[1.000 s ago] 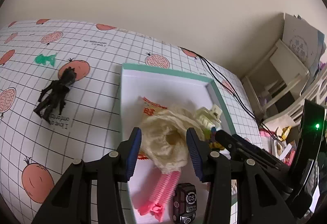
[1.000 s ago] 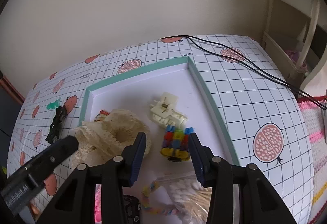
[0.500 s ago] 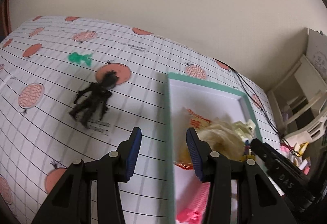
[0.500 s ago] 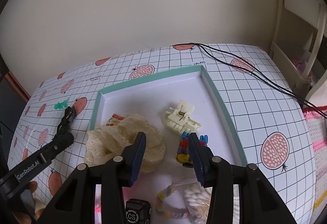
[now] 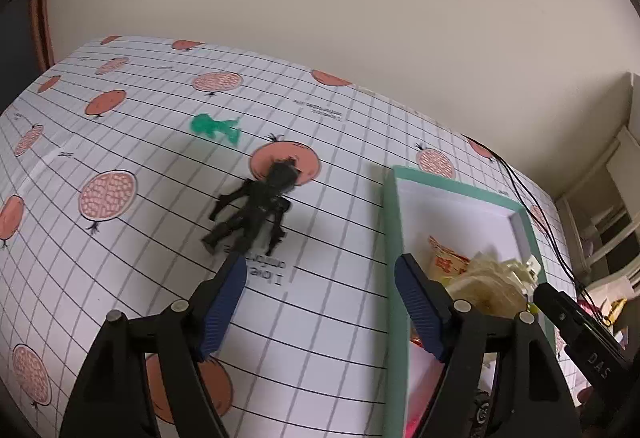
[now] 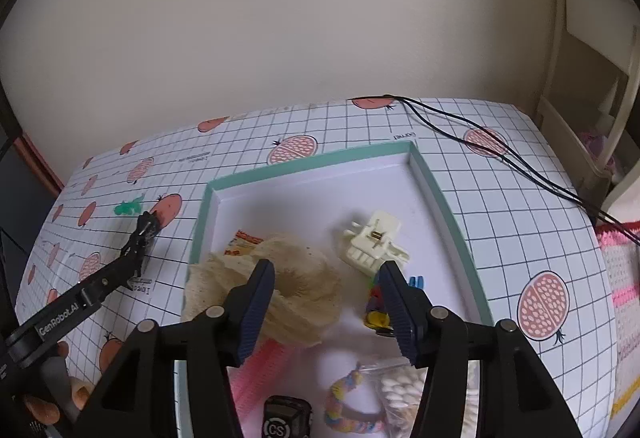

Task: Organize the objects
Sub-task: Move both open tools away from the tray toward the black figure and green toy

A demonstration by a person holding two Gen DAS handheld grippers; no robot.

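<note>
The left tongs [image 5: 318,292] stand wide with nothing between the blue pads. A black toy figure [image 5: 256,210] lies flat on the surface [image 5: 120,278], which wears a grid cloth printed with pomegranates. In the left wrist view the figure sits at about 11 o'clock from the tongs' gap, its feet just beyond the tip of the left finger [image 5: 224,302], and whether they touch cannot be told. A small green toy [image 5: 214,126] lies farther off at 11 o'clock, near the figure's head but apart from it. The teal-rimmed tray [image 5: 394,238] lies at 3 o'clock of the figure, its near rim passing under the right finger.

The right tongs [image 6: 326,302] also stand wide and empty, over the tray [image 6: 448,198]. Under their left finger lies a cream lace scrunchie [image 6: 304,278]. A cream hair claw [image 6: 374,244] sits at 12 o'clock of the gap, and a coloured block toy [image 6: 376,304] just beside the right finger. Black cables [image 6: 480,130] cross the surface at 1 o'clock.
</note>
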